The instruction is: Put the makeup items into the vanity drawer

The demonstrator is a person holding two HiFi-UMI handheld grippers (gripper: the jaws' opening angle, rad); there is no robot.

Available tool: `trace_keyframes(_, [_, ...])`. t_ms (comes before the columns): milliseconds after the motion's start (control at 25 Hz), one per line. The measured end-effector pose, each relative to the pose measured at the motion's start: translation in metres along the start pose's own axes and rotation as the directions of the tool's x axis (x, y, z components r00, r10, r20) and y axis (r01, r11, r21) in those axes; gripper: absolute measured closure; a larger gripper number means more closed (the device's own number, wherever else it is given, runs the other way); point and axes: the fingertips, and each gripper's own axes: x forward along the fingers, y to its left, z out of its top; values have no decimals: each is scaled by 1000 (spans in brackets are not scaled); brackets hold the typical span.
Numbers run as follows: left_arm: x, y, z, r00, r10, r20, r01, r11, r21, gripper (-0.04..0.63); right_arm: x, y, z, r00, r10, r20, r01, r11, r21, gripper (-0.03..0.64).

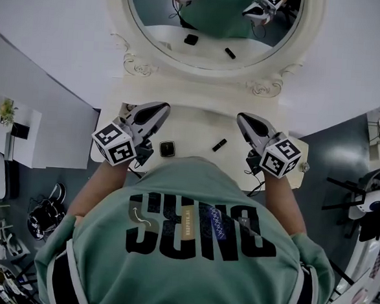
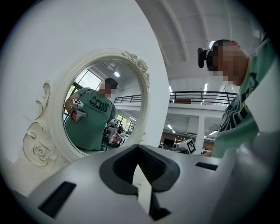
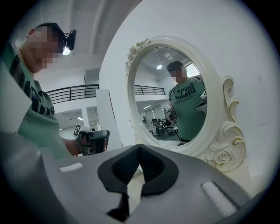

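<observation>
Two makeup items lie on the cream vanity top (image 1: 192,125): a square black compact (image 1: 167,148) and a slim black tube (image 1: 219,145). My left gripper (image 1: 160,108) is held above the table's left part, shut and empty, just left of the compact. My right gripper (image 1: 243,119) hovers on the right, also shut with nothing in it, just right of the tube. In the left gripper view the jaws (image 2: 139,151) meet in front of the mirror; in the right gripper view the jaws (image 3: 140,151) do the same. The drawer is hidden under my body.
An oval mirror with a carved cream frame (image 1: 136,63) stands at the table's back and reflects both items and both grippers. My green shirt (image 1: 190,239) covers the table's front edge. A white cabinet (image 1: 22,136) and shoes (image 1: 46,213) sit at the left, and a chair (image 1: 372,193) at the right.
</observation>
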Motion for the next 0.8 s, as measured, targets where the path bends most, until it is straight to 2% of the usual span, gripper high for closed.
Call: trace_keyframes(800, [1,-2,2,1000,-2,6,2,1000,7,595,-1,2,3,1000,16,-2,-16,1000,-18,611])
